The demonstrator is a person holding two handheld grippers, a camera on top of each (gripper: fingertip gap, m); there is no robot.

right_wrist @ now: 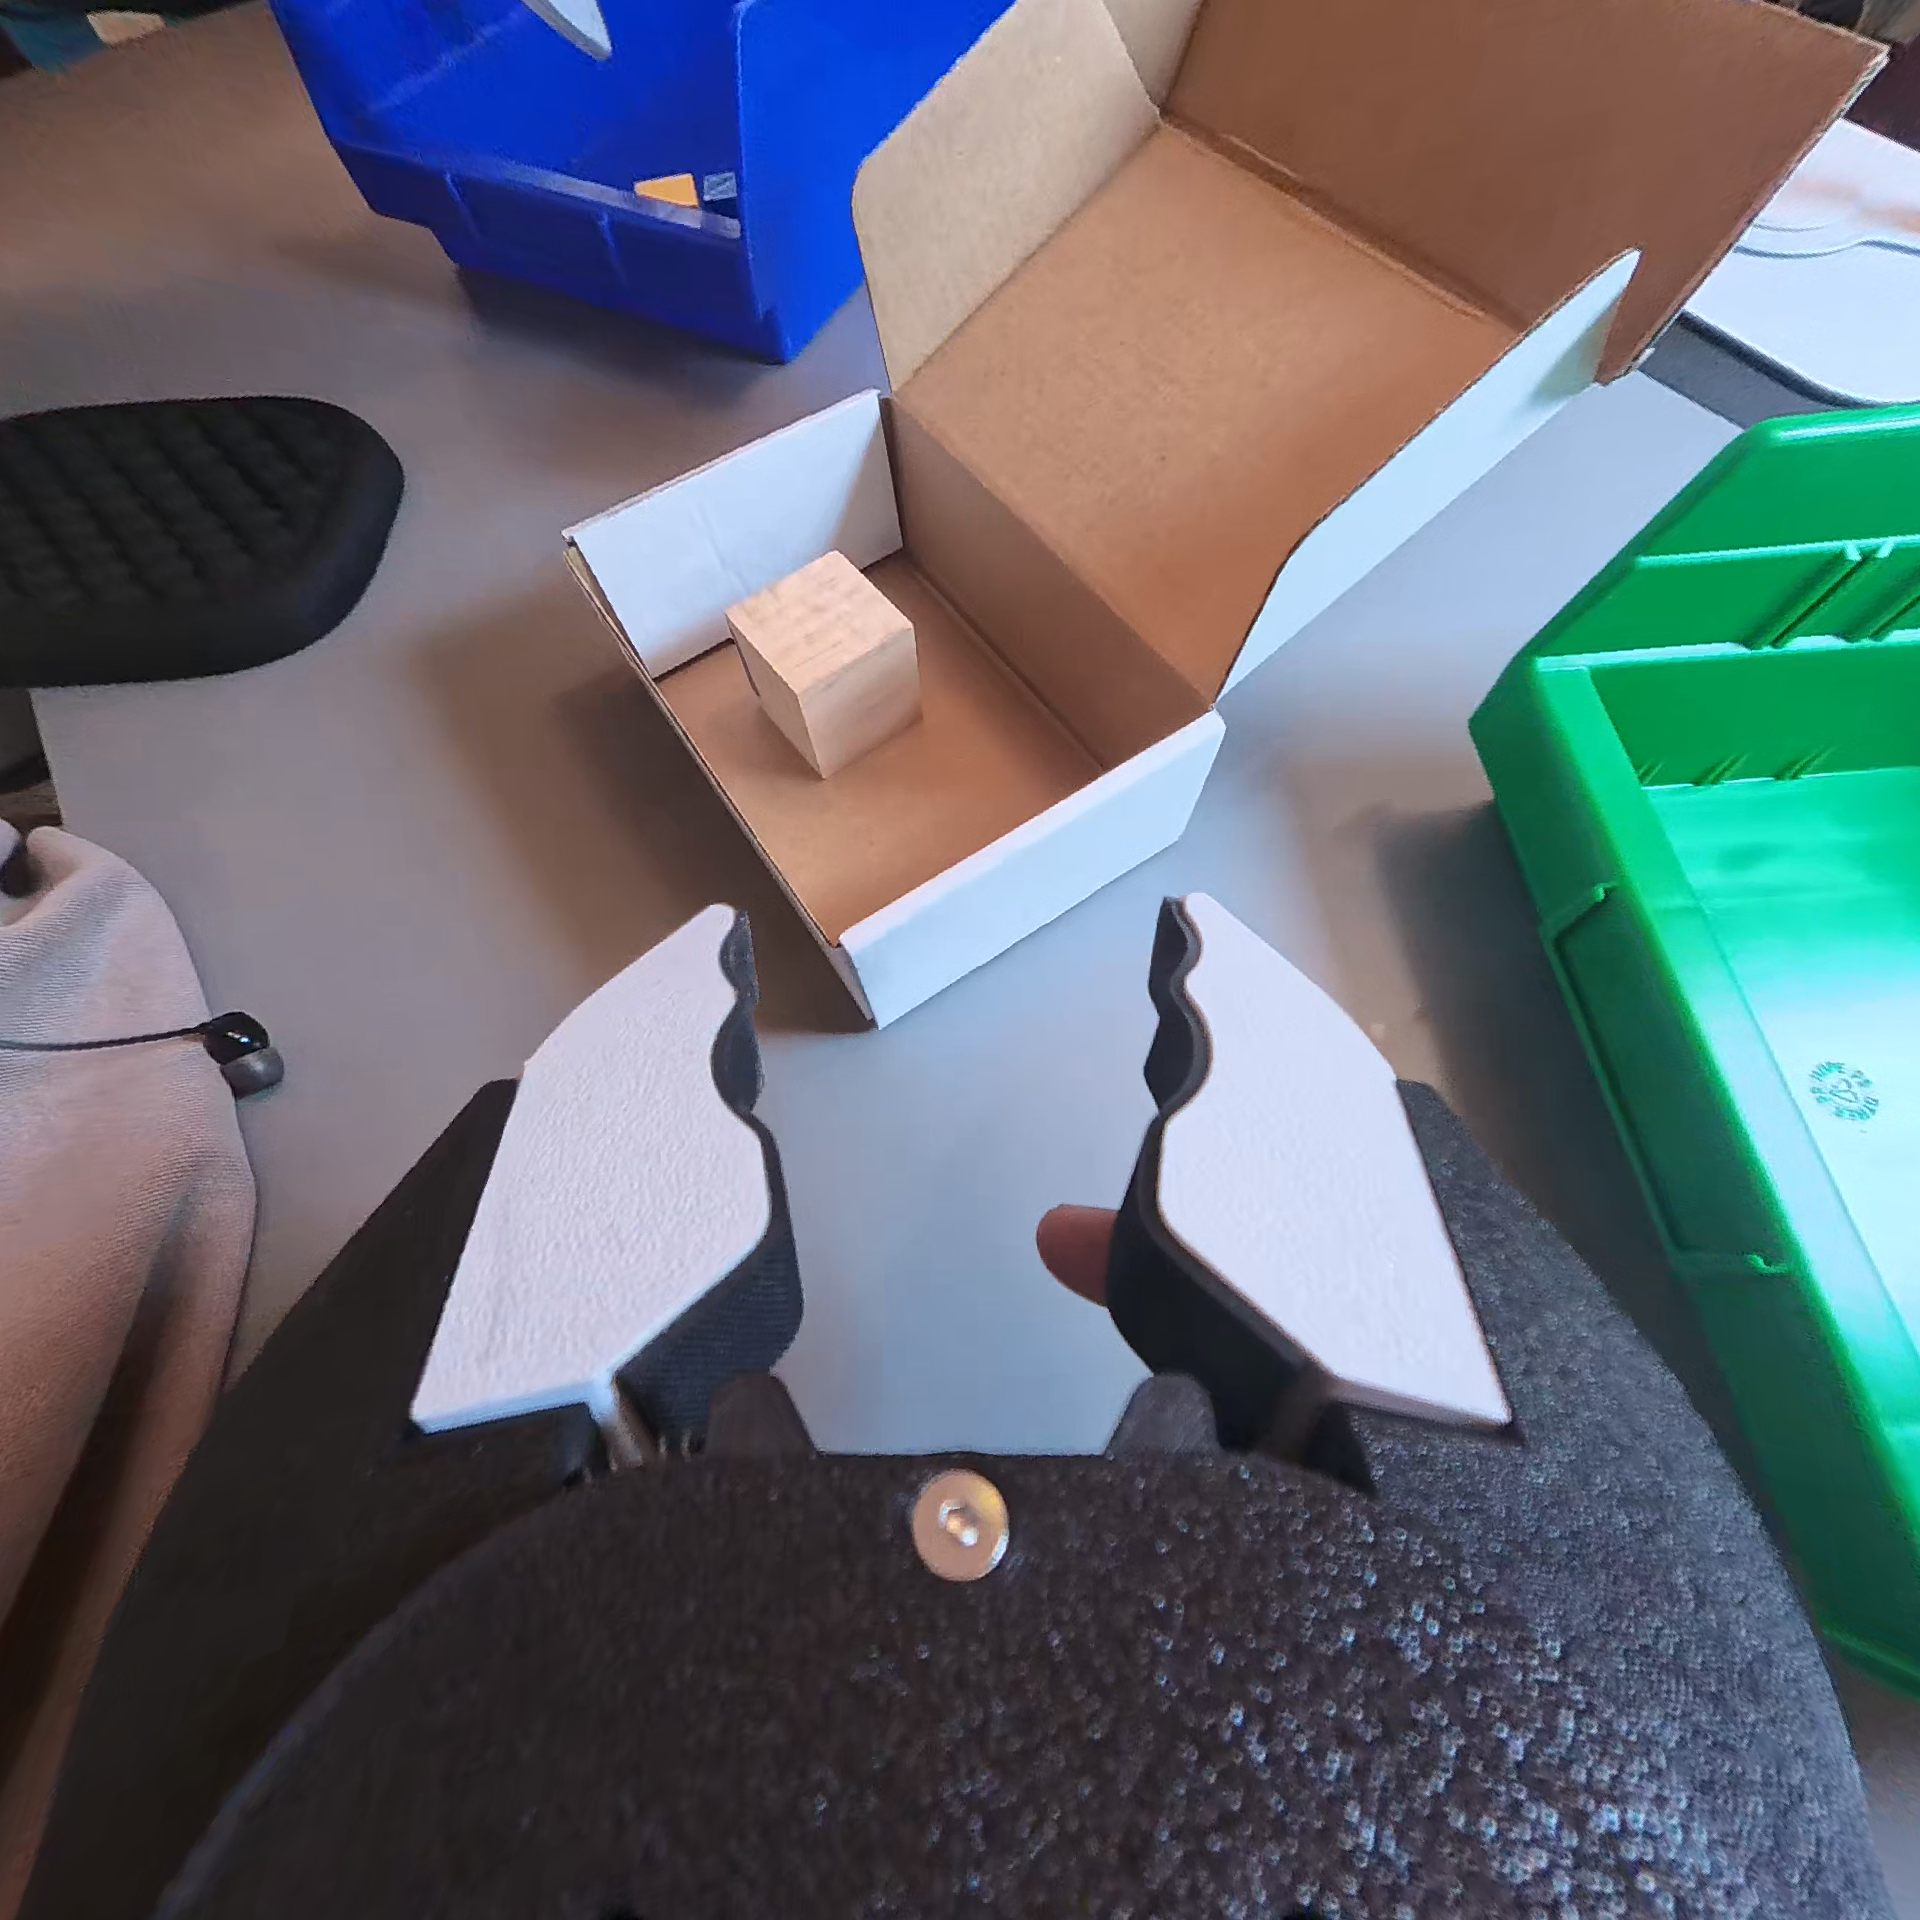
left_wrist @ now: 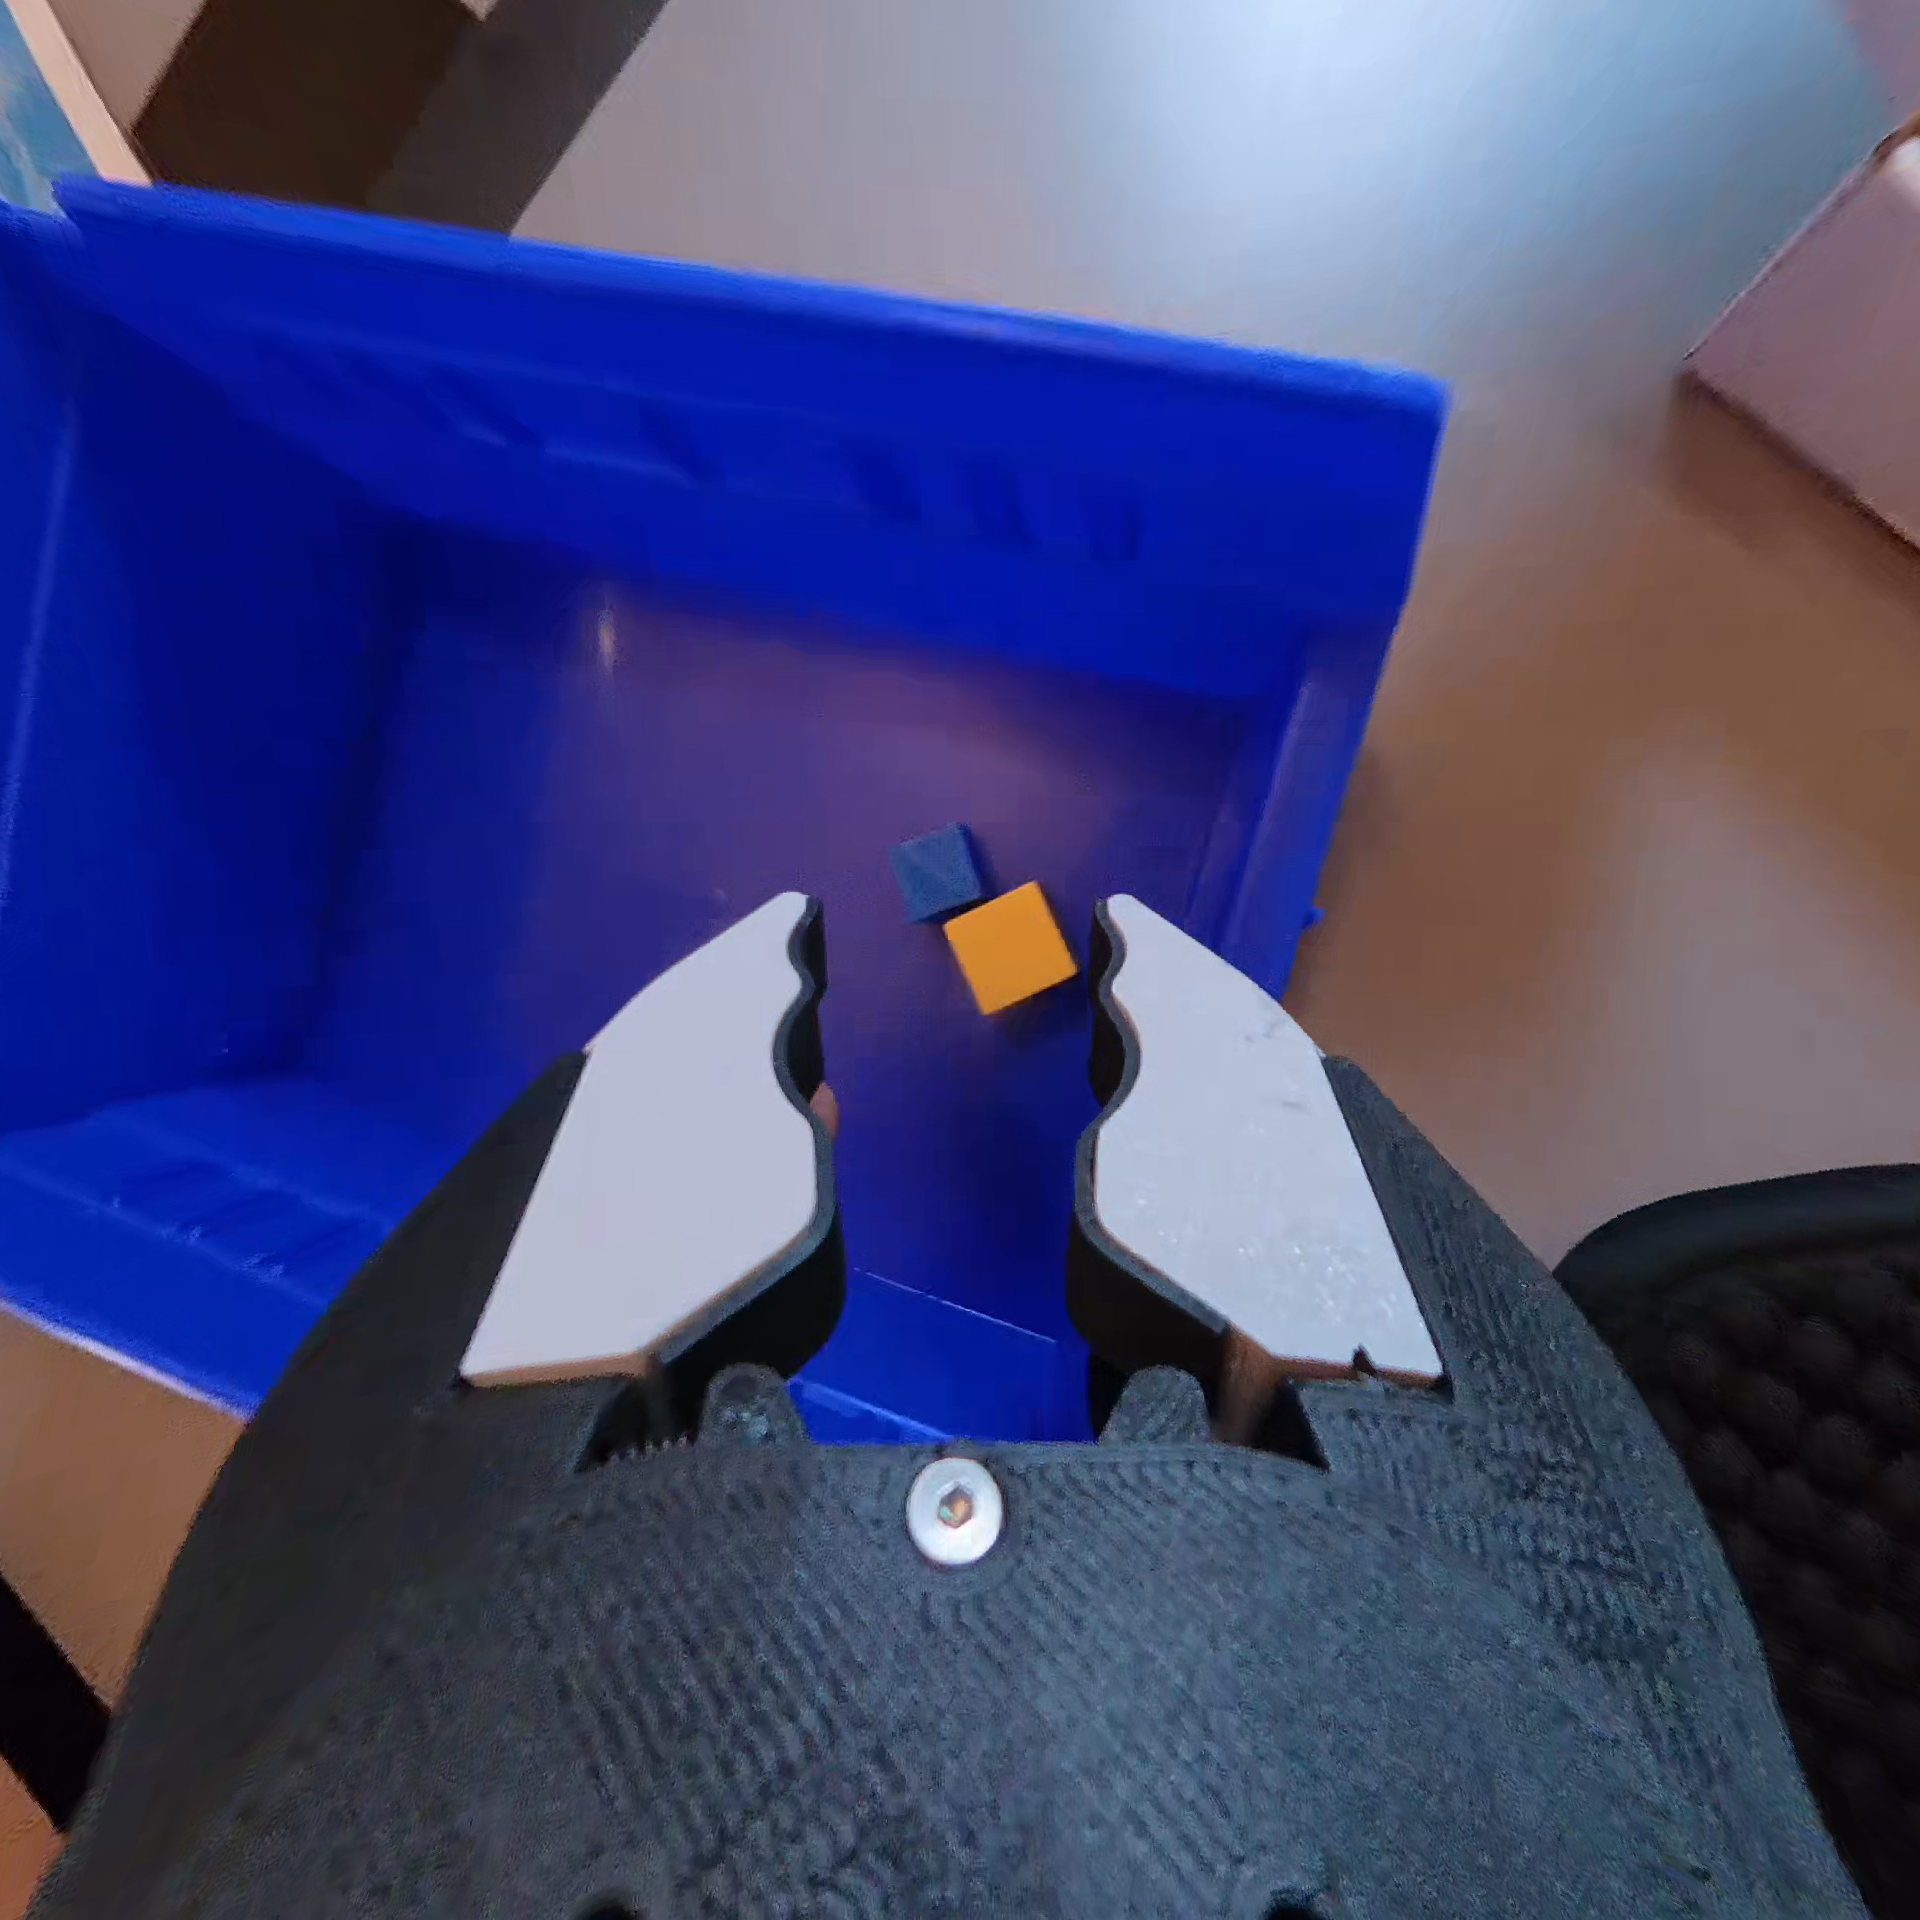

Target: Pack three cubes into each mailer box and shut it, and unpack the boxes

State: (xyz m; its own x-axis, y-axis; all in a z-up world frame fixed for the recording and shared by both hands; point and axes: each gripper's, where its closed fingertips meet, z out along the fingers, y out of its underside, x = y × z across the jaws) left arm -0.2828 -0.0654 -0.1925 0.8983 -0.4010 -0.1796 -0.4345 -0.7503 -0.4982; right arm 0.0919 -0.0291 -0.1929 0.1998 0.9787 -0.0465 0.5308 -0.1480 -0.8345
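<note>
While the left gripper [left_wrist: 958,961] is hovering, fingers apart and empty, over the blue bin [left_wrist: 727,436] holding an orange cube [left_wrist: 1008,945] and blue cube [left_wrist: 938,871], seemingly to pick one, the right gripper [right_wrist: 954,971] is waiting, fingers apart, near the open mailer box [right_wrist: 1023,914] containing one wooden cube [right_wrist: 826,660].

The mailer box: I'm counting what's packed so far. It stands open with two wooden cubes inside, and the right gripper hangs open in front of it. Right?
Not quite. The right wrist view shows one wooden cube inside, not two. The rest holds: the mailer box stands open, and the right gripper hangs open in front of it.
</note>
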